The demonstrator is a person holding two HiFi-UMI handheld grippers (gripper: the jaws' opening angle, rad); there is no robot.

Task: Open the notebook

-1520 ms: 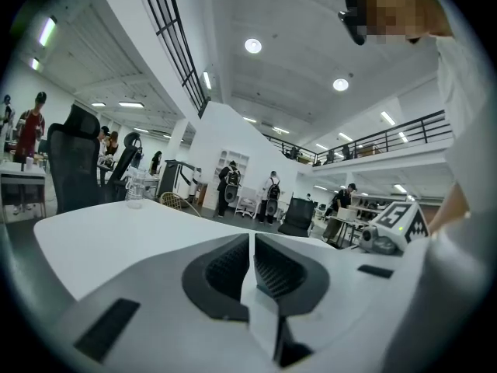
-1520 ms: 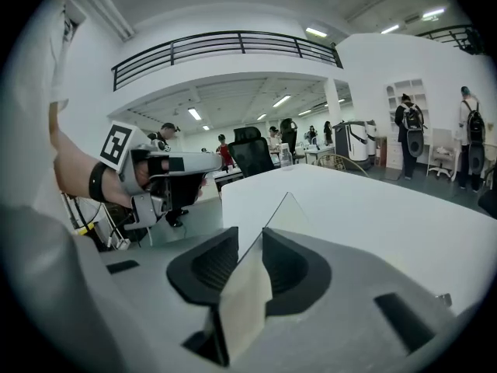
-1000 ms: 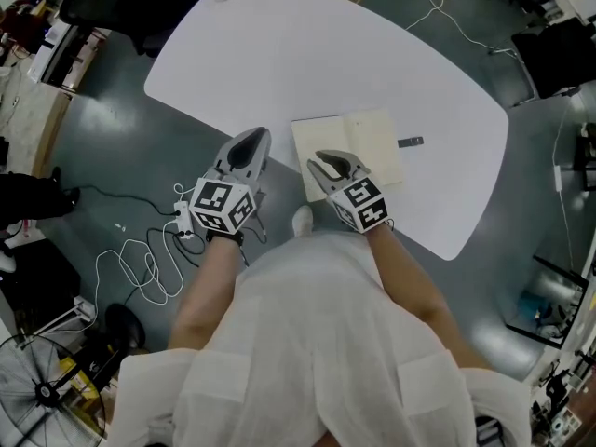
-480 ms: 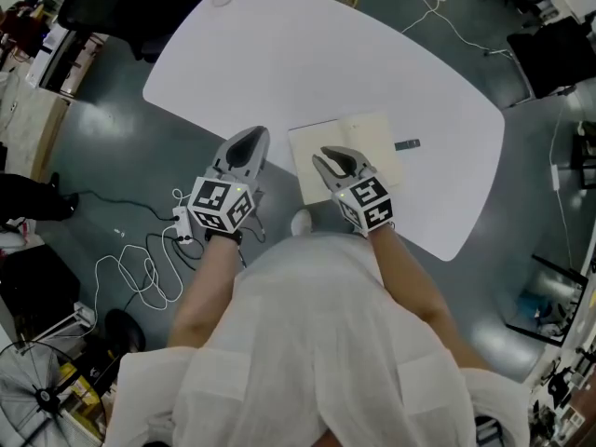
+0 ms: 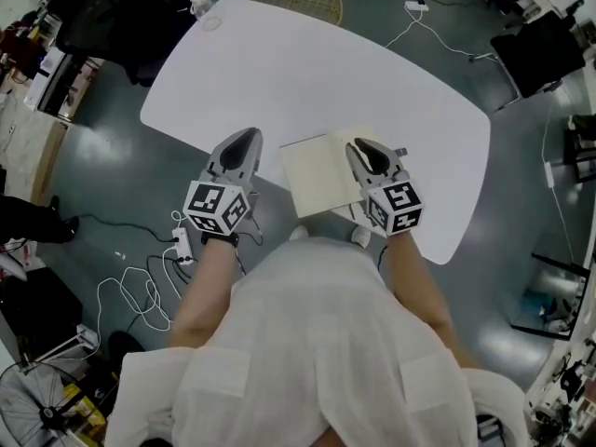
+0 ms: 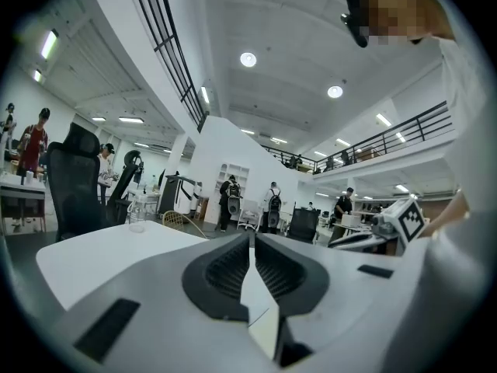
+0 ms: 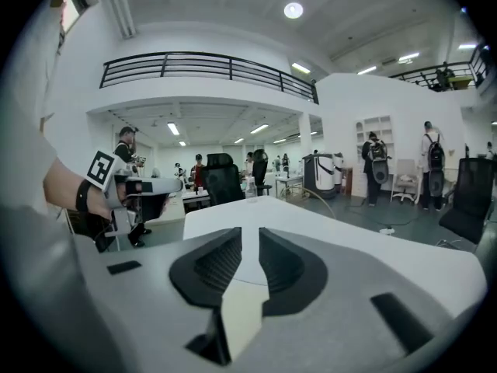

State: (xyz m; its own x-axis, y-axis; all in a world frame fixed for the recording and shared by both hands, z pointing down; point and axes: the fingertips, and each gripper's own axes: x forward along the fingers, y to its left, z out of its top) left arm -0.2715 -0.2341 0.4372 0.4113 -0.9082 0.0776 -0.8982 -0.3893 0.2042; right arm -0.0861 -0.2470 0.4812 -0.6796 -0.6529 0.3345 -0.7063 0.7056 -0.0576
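Right hand-held gripper has swung across the notebook. A second ago it sat at the lower-middle edge; now it's over the right end, further up the frame. Its jaws have just been closing in and now stand partly apart. The right gripper view shows nothing pinched in that gap.

Left hand-held gripper has barely shifted, parked just off the notebook's left edge by the lower rim of the desk. Its jaws are all but together on nothing, only a sliver of light between them.

And the notebook itself lies flat at centre frame, close to the desk's lower edge, cream face up. Its long axis runs left to right with a slight climb to the right. It sits between the two tools, the right one overlapping it and the left one only beside it, so the right is nearer. Cover or page? Can't make that out, and no crease shows. Any lift, I'd judge, starts from that right end.
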